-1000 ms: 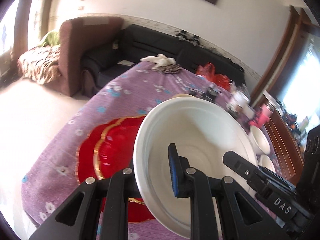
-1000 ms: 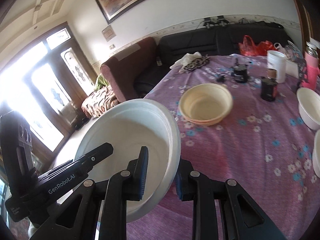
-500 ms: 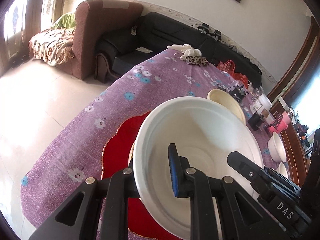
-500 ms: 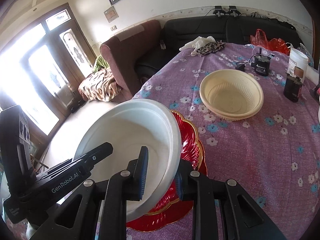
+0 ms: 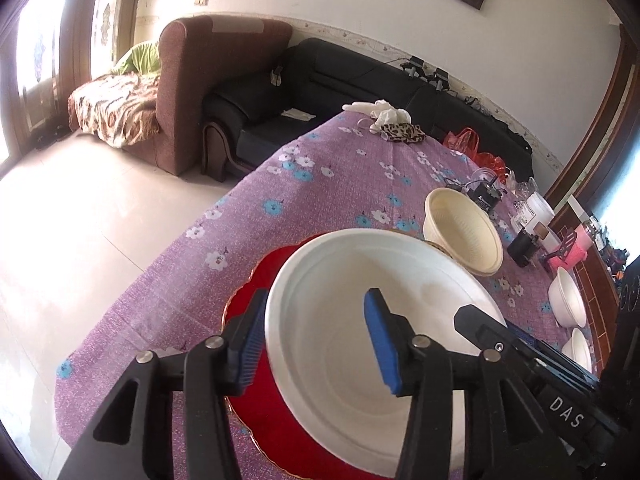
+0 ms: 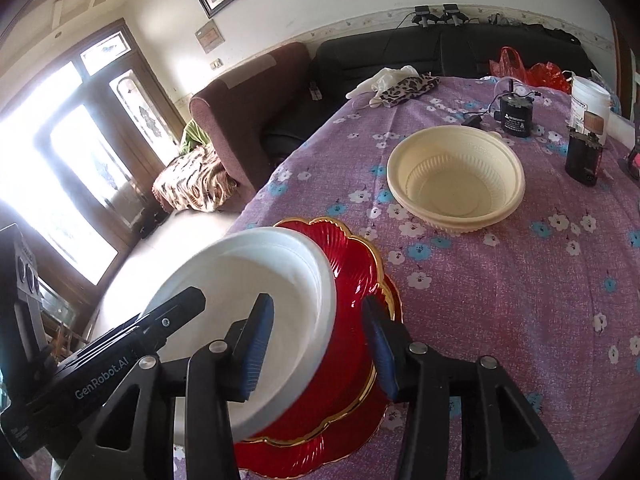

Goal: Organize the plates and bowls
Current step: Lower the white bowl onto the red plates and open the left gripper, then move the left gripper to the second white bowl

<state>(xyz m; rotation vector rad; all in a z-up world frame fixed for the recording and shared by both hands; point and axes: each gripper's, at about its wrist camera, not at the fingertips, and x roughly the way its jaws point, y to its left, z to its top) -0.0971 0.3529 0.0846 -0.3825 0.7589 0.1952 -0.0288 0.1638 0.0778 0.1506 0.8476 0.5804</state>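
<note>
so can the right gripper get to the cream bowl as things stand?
Probably yes: its fingers stand open around the white bowl's rim, and only bare cloth lies before the cream bowl.

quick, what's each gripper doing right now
Left tongs: open, fingers astride the white bowl rim, not clamping it.
Right tongs: open, also straddling that bowl's rim over the red plate.

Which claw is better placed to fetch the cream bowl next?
Right. The right claw is open at the white bowl rim nearer the cream bowl; the left claw, open too, sits on the far rim and would reach across.
</note>
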